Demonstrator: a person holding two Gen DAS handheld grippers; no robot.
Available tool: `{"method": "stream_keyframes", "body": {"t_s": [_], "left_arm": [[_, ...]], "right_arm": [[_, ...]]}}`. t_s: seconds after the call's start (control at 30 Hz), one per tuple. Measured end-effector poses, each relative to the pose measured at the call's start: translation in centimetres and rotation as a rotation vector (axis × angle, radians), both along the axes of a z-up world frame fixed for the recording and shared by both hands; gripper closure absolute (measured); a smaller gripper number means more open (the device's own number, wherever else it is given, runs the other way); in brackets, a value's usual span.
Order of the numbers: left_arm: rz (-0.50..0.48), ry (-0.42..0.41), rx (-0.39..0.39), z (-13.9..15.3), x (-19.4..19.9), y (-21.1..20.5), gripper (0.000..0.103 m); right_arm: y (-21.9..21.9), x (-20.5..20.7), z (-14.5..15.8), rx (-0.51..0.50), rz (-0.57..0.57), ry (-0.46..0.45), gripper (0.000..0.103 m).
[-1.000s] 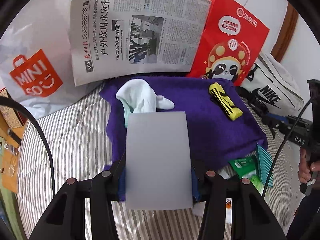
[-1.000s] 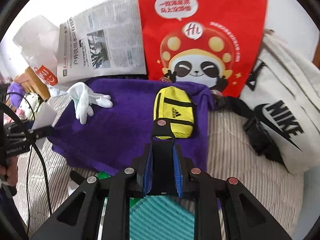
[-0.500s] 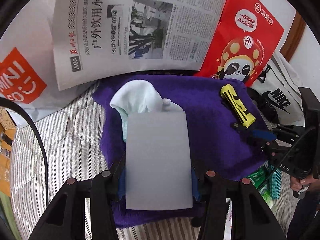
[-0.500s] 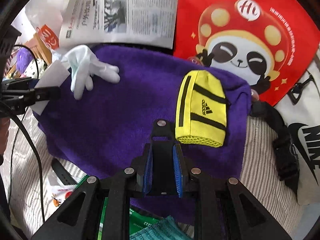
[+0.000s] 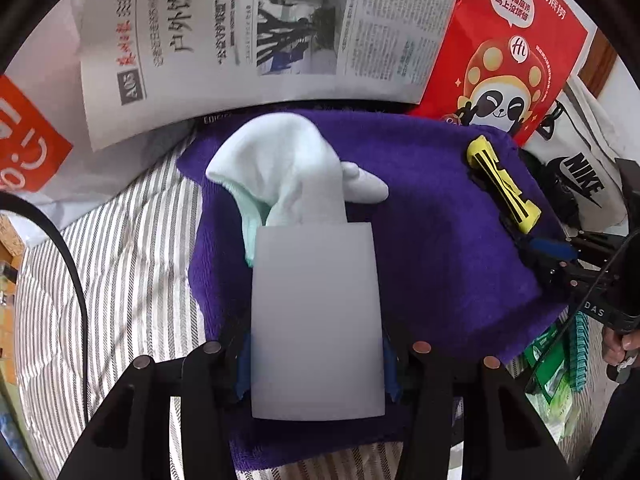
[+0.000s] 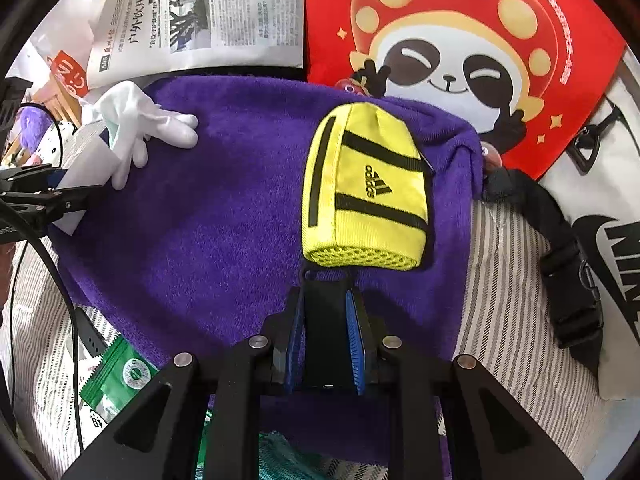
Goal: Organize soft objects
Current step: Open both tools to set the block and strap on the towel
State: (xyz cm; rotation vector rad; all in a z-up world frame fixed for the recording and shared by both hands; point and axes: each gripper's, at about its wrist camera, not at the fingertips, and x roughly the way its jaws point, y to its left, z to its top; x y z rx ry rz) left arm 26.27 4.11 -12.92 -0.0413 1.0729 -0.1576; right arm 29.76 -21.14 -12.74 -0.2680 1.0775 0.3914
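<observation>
Both grippers have sunk toward the purple towel (image 6: 208,216): left gripper (image 5: 316,240) clamps a grey card (image 5: 316,320), right gripper (image 6: 326,300) pinches a black tab (image 6: 324,340). Striped bedding (image 5: 132,264) lies beneath; newspaper (image 5: 256,28) stands at twelve o'clock.

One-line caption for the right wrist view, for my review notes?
Right gripper, shut on a black strap, just short of the yellow pouch on a purple towel.

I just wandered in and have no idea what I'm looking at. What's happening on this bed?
A person is tidying soft things laid on a purple towel, with tongs in each hand. The left tongs grip a flat grey card, its far edge at a white glove. The right tongs are shut on a black strap at the mesh end of a yellow pouch. Both glove and pouch lie on the towel.
</observation>
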Motion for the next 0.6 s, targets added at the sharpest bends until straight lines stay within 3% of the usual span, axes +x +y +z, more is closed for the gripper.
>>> {"method": "stream_keyframes", "body": {"t_s": [0.1,0.3,0.33,0.4,0.53,0.6], "left_arm": [[-0.001,0.008,-0.004,-0.1,-0.3,0.1,0.056],[-0.026,0.019,0.059,-0.7,0.1,-1.2,0.055],[-0.028,0.022,0.065,-0.8,0.2,-1.3,0.055],[-0.036,0.025,0.088,-1.1,0.4,-1.8,0.053],[-0.053,0.022,0.131,-1.4,0.5,-3.0,0.049],[-0.051,0.032,0.122,-1.4,0.6,-3.0,0.045]], "right_arm": [[0.0,0.1,0.1,0.010,-0.006,0.005,0.081],[-0.3,0.0,0.1,0.018,-0.012,0.002,0.080],[-0.4,0.0,0.1,0.023,-0.014,0.006,0.077],[-0.6,-0.1,0.2,0.029,-0.019,0.010,0.059],[-1.0,-0.7,1.1,0.031,-0.031,-0.020,0.056],[-1.4,-1.0,1.8,0.045,-0.039,-0.030,0.049]]}}
